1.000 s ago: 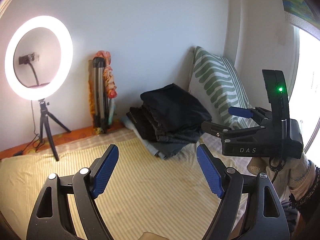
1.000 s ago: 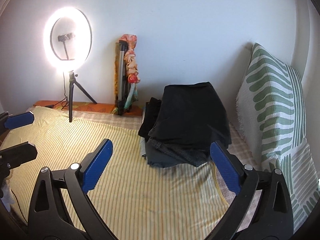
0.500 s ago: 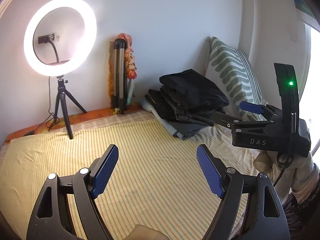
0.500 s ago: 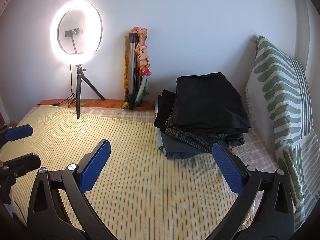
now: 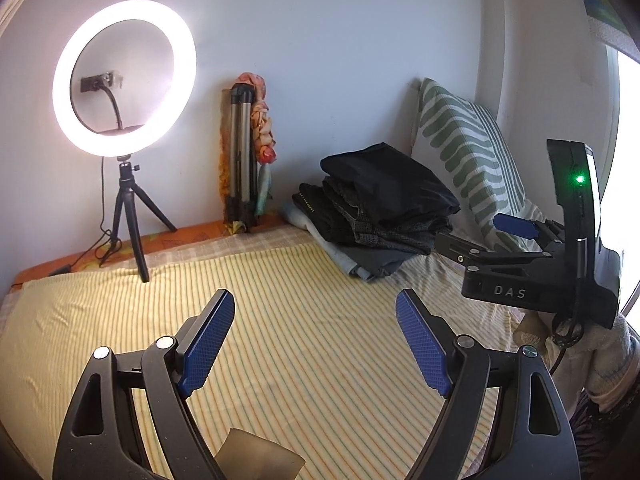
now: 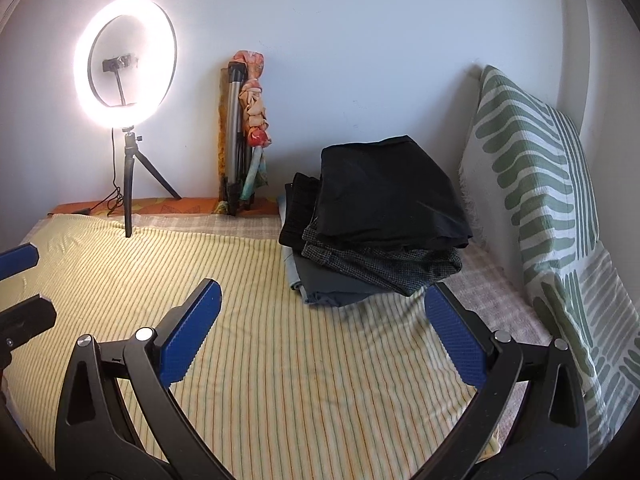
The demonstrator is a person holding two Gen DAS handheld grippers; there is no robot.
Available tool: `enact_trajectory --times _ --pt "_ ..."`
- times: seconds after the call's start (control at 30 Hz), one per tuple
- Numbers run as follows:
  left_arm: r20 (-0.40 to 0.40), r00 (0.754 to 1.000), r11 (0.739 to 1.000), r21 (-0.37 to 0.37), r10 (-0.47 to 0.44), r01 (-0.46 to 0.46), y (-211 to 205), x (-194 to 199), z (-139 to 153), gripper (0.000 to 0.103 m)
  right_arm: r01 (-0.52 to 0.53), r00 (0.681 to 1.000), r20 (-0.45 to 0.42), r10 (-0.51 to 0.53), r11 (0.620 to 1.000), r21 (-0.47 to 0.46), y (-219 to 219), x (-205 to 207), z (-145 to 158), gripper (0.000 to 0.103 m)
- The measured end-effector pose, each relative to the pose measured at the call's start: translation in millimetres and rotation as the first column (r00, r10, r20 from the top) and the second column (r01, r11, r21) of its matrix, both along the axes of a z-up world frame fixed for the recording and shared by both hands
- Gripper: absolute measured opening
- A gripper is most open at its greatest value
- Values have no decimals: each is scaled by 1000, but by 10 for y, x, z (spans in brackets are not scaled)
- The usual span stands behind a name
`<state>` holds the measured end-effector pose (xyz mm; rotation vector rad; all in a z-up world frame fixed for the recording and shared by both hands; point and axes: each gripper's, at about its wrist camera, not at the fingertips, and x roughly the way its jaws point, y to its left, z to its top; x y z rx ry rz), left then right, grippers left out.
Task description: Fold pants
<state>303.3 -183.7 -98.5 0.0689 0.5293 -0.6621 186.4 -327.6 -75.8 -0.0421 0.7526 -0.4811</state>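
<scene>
A stack of folded dark pants point(image 5: 384, 200) point(image 6: 388, 200) lies at the back of the bed, a black pair on top, with checked and grey ones under it. My left gripper point(image 5: 312, 300) hovers over the yellow striped sheet point(image 5: 304, 344), well short of the stack. Its jaws are opening and nothing is between them. My right gripper point(image 6: 323, 288) is held wide open just in front of the stack and holds nothing. Each gripper shows in the other's view: the right gripper point(image 5: 476, 232) at the right, the left gripper point(image 6: 24, 284) at the left edge.
A lit ring light point(image 5: 124, 76) on a small tripod stands at the back left. A folded tripod point(image 5: 240, 152) with a colourful cloth leans on the wall. A green-patterned pillow point(image 6: 536, 184) stands right of the stack. A bright window point(image 5: 624, 160) is at the far right.
Both grippers sank a little towards the bed and both views shifted, so the stack and ring light sit differently in frame. In the last half second almost nothing moved.
</scene>
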Motion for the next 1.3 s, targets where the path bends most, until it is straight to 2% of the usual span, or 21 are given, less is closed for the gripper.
enact_trajectory --times 0.13,0.27,0.37,0.7,1.3 --pt "4 1000 1000 -4 0 0 35 -28 9 84 -20 1000 -9 20 999 37 22 30 -59 103" --pt "-30 1000 1000 -21 6 -7 94 8 -26 85 -43 999 -22 44 998 37 81 69 -152 103" --pt "-42 999 999 -14 29 -30 133 38 -66 92 -69 997 -26 71 996 62 123 102 -207 103" --pt "-54 997 998 34 56 -54 191 118 -160 92 -101 994 -41 105 990 94 212 186 -303 103" --pt "-62 997 998 33 53 -51 236 128 -157 92 -93 994 -44 98 990 102 201 210 -336 103"
